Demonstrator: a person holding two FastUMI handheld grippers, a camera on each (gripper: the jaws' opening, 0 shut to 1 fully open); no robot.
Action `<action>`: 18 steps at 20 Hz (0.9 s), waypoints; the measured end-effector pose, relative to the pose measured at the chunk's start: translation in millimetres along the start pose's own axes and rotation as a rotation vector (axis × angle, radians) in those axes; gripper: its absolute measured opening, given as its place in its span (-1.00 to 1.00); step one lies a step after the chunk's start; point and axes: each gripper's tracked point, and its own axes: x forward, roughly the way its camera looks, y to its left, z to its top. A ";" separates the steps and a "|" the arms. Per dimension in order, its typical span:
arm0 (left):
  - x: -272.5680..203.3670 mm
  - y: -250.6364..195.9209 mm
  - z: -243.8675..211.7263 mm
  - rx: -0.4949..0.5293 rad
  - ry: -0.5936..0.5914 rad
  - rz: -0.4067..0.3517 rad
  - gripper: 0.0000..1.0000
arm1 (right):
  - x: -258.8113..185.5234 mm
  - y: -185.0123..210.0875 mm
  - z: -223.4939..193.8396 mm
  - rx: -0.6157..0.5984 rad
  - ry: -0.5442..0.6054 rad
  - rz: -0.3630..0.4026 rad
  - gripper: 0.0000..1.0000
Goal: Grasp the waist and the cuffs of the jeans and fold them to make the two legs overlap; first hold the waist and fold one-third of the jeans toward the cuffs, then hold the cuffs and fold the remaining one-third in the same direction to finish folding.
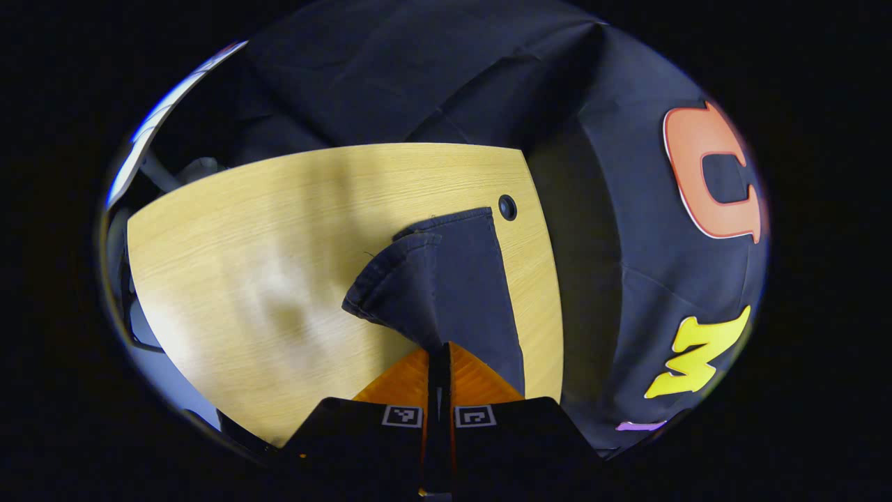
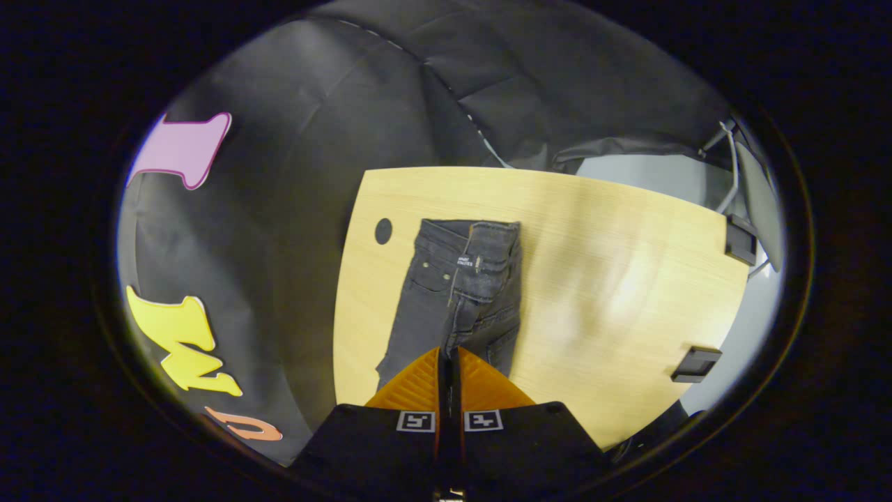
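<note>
Both grippers, left (image 1: 446, 348) and right (image 2: 449, 354), pinch the jeans (image 2: 460, 293), whose length runs straight ahead of my right fingers toward the waist (image 2: 474, 233).

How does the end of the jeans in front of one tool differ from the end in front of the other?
In the left gripper view the cuffs show plain hems with one corner lifted and curled. In the right gripper view the waist lies flat, showing pockets, rivets and a label. Both are dark denim on the wooden table.

A pale wood table (image 2: 627, 279) carries dark jeans (image 2: 460, 293), lying ahead of the right gripper (image 2: 449, 359) beside a hole (image 2: 383, 231).
</note>
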 end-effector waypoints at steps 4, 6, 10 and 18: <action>21.4 -16.2 14.7 0.023 0.006 0.035 -0.94 | 32.8 36.5 11.6 -0.045 0.004 0.015 -0.99; 33.8 -25.9 18.3 0.003 0.011 0.041 -0.94 | 51.6 51.0 14.2 -0.045 0.028 0.021 -0.99; 54.1 -51.0 29.3 -0.017 0.033 0.050 -0.94 | 91.7 73.5 28.9 -0.036 0.050 0.020 -0.99; 134.0 -73.2 49.5 0.039 0.099 0.099 -0.94 | 166.9 80.7 51.9 0.000 0.050 0.002 -0.99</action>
